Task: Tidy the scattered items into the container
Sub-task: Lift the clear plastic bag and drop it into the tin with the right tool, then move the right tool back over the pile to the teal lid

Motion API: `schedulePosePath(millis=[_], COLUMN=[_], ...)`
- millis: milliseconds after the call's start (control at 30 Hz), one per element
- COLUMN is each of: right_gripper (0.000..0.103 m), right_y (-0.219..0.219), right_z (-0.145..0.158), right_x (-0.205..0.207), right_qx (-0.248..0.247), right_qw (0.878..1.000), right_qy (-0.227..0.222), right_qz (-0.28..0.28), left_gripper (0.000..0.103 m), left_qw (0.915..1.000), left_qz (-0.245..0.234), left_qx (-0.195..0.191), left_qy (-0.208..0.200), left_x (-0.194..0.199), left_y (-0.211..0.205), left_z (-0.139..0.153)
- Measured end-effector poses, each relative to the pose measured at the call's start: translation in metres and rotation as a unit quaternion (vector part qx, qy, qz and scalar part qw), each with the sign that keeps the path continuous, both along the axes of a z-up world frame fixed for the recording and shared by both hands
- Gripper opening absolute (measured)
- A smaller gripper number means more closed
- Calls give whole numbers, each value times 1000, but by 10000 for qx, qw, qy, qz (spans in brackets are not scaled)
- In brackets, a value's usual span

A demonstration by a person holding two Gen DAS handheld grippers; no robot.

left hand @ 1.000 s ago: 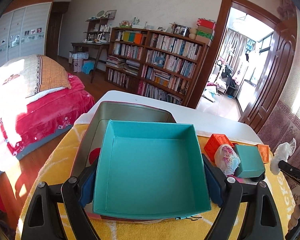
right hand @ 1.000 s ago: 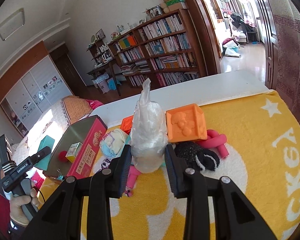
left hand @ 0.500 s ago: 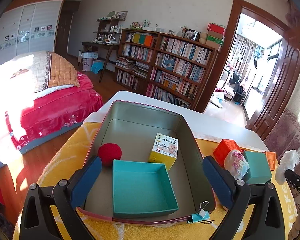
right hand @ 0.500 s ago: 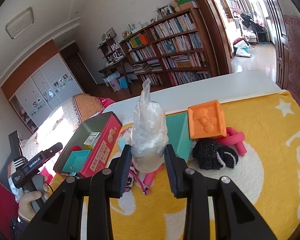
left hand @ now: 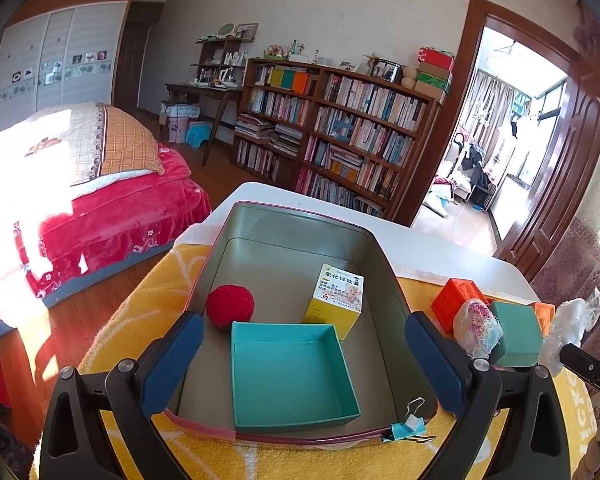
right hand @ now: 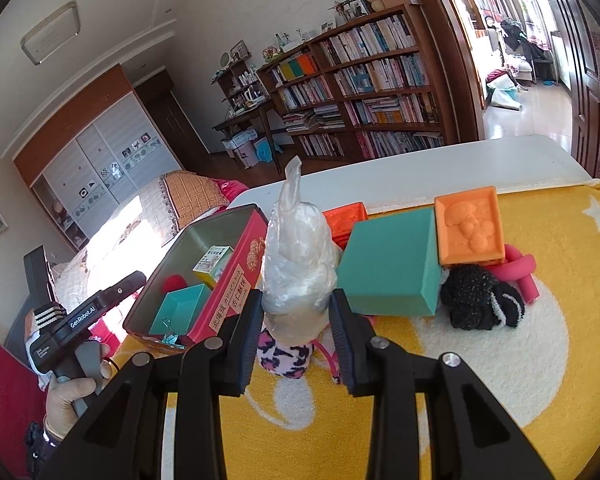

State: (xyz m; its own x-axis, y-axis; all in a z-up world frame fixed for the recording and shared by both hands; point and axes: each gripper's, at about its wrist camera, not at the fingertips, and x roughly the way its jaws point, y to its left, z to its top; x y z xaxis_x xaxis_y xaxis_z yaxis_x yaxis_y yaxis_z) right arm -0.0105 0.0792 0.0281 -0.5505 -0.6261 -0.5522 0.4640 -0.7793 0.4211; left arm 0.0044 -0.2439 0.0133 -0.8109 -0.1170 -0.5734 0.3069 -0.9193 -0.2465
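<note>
- Left claw (left hand: pixel 300 344): spread wide, gripping nothing, blue pads (left hand: pixel 171 362) flanking the near end of the tin container (left hand: pixel 384 264).
- Between those pads, inside the tin at its near end: open teal box tray (left hand: pixel 290 372), mouth up.
- Just beyond the tray: red ball (left hand: pixel 230 306) toward the left pad's side, yellow-and-white carton (left hand: pixel 337 300) upright toward the right pad's side.
- On the tin's near rim, by the right pad: small teal binder clip (left hand: pixel 407 430).
- Outside the tin, beyond the right pad: red-orange block (left hand: pixel 458 300), pale patterned bundle (left hand: pixel 477 327), closed teal box (left hand: pixel 516 338), all crowded together on the yellow blanket (left hand: pixel 172 280).
- Right claw (right hand: pixel 296 322): closed on a crumpled clear plastic bag (right hand: pixel 298 268), pads pressing both sides of the bag's lower part, twisted tip pointing up.
- Below the bag, between the fingers: pink-and-black spotted cloth (right hand: pixel 286 354) on the blanket.
- Ahead and left of the right claw: the tin with its red outer wall facing the claw, tray, carton and ball visible inside.
- Ahead and right of the right claw: the closed teal box just beside the bag, orange embossed block (right hand: pixel 470 226) leaning against the box's far right, black fuzzy item (right hand: pixel 480 300) and pink foam tube (right hand: pixel 520 270) further right.
- Far left of the right claw: the left device's handle in a hand (right hand: pixel 74 394).
</note>
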Motion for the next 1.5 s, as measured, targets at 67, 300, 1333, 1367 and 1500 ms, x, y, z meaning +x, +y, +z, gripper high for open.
schedulePosePath(millis=[67,300,1333,1367,1500], right_gripper=[37,37,71,71,71], right_y=[-10,-64,-123,-121,-114], right_z=[5,30,2,1,-1], right_x=[1,2,-4,-5,-4], right_qx=[-23,43,45,14,-65], right_qw=[9999,9974,9958,9962,9970], right_qy=[17,300,-146,-167,-188], right_qz=[111,661,897,854,747], left_gripper=[102,102,102,102,102], left_qw=[10000,9998,9989,9990,9991], left_qz=[25,111,299,294,281], left_qx=[7,157,348,334,297], left_qy=[1,59,114,105,69], left_x=[1,8,17,16,15], left_y=[-2,-12,-20,-19,-16], left_z=[0,0,1,1,-2])
